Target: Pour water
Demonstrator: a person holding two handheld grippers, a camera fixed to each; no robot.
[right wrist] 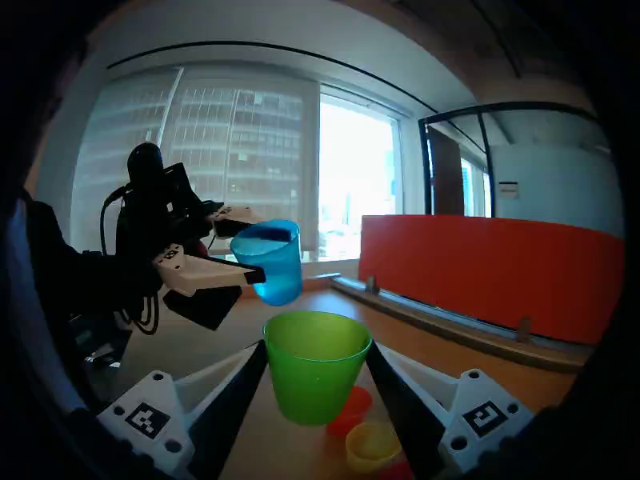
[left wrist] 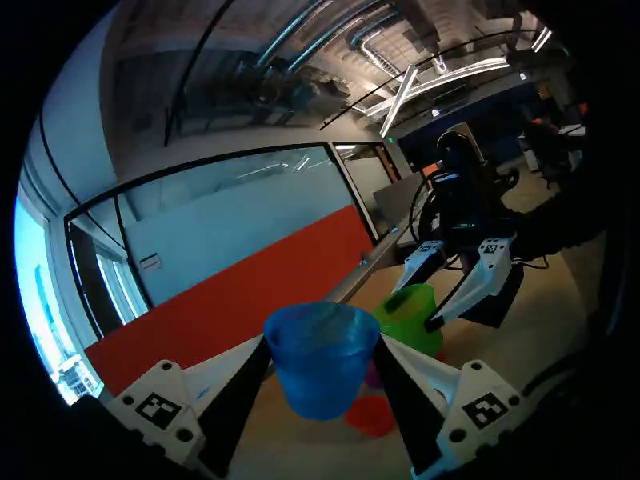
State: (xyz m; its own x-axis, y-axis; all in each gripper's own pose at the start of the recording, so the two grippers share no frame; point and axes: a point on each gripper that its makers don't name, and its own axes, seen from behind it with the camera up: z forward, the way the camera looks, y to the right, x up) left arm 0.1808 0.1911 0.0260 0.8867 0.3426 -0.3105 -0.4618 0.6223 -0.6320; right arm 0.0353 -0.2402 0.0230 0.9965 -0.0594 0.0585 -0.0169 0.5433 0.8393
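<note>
Jaws of the left gripper pinch the blue cup, one finger pressed against each side of its wall. The cup sits upright between them, lifted clear of the wooden table.

In the left gripper view an orange partition runs along the left, beyond the cup, under a glass wall. Just right of the cup's base a small red cup rests on the table. A scrap of purple above it is too hidden to name. Farther off to the right, the right gripper has its jaws closed on the green cup, a finger on either side, with the cup upright.

In the right gripper view a dark sleeve on the left carries the left gripper. The blue cup stands there at the far left of the green one, higher, near it but apart, and roughly level. I cannot tell whether either cup holds water. The green cup fills the near centre between the right gripper's fingers, above the table. Just right of its base the red cup and a small yellow cup stand on the wood, close together. A bright window lies far behind, with the partition to its right.
</note>
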